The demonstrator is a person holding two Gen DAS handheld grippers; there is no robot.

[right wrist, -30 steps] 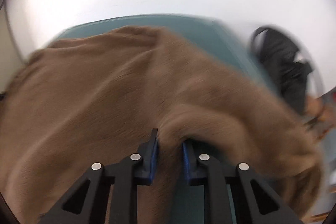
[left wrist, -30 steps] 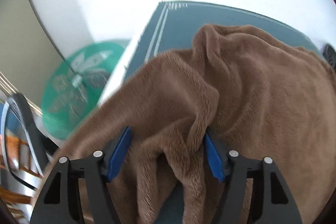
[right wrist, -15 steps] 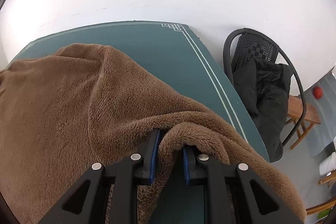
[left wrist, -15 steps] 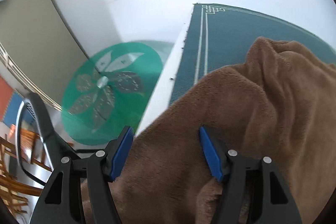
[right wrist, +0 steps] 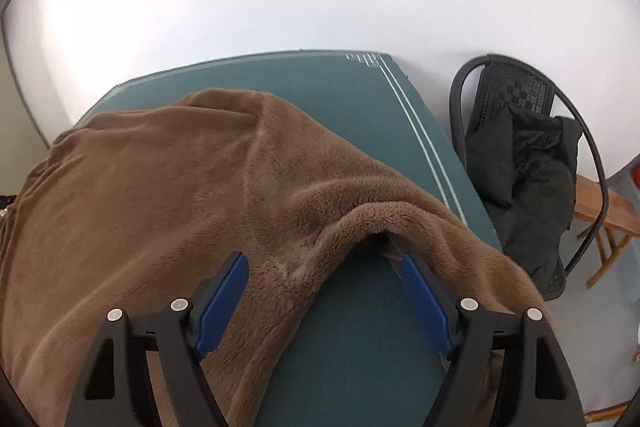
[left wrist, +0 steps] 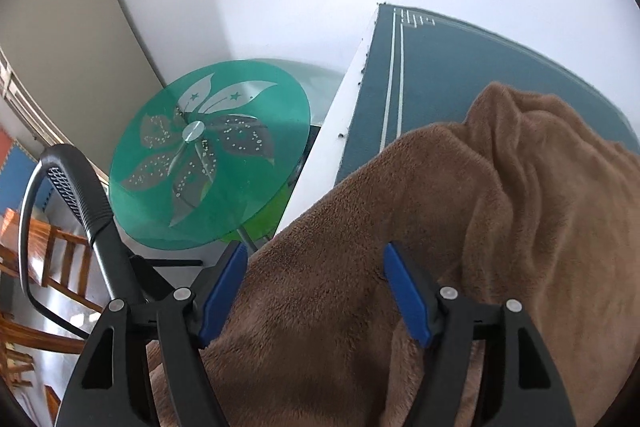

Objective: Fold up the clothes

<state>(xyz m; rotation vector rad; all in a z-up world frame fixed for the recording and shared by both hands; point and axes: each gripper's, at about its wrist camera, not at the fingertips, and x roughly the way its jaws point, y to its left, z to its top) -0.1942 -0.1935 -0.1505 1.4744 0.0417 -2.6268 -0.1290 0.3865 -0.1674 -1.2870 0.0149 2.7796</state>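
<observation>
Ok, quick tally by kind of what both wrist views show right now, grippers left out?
Brown fleece garment: 1
Teal table mat: 1
Green glass round table: 1
Black mesh chairs: 2, one beside the glass table, one holding the bundle
Black cloth bundle: 1
Total: 6

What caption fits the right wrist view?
Right gripper opening, jaws apart around a fold of the brown garment spread on the green table.
</observation>
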